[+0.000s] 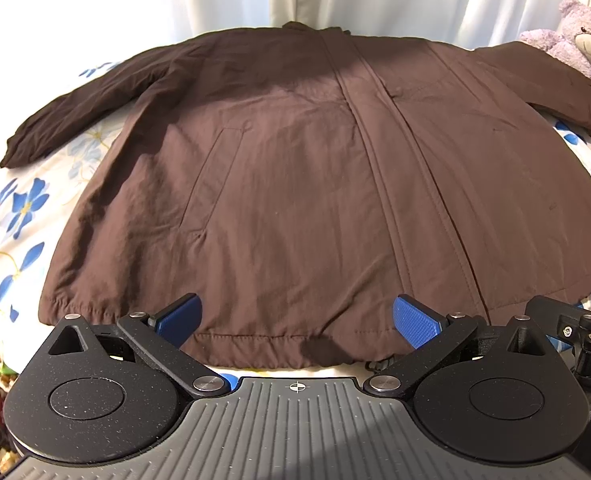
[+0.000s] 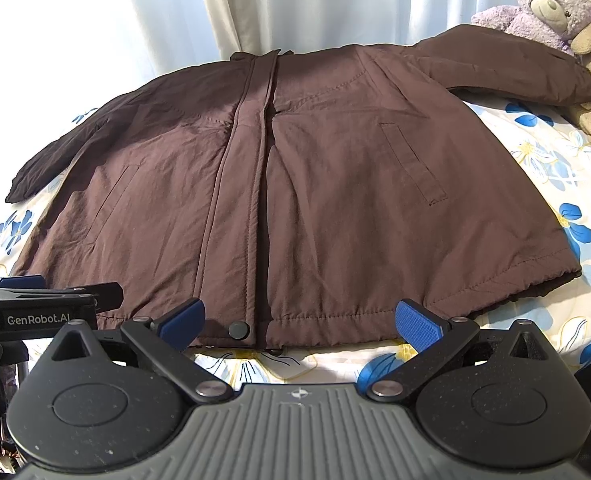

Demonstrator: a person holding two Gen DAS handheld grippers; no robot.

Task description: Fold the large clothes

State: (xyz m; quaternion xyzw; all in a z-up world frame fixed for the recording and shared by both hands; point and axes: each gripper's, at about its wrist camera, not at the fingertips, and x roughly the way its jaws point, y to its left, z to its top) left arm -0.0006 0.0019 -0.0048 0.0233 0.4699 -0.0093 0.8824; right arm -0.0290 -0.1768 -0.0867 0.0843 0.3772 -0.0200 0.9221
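Hovering at the near hem, the left gripper (image 1: 297, 322) and right gripper (image 2: 300, 322) both stood wide apart with nothing held. The dark brown padded nylon jacket (image 2: 315, 168) lay flat, front up, on the white bedsheet with blue flowers (image 2: 555, 160), sleeves spread outward. Risks judged: slick fabric could slip from a shallow pinch; grabbing only the top layer would split the front placket; the right sleeve (image 2: 507, 68) touched a lilac plush teddy bear (image 2: 547, 0) and might drag it along.

Jacket (image 1: 295, 184) on bed (image 1: 23, 216), bear (image 2: 543, 4) behind.
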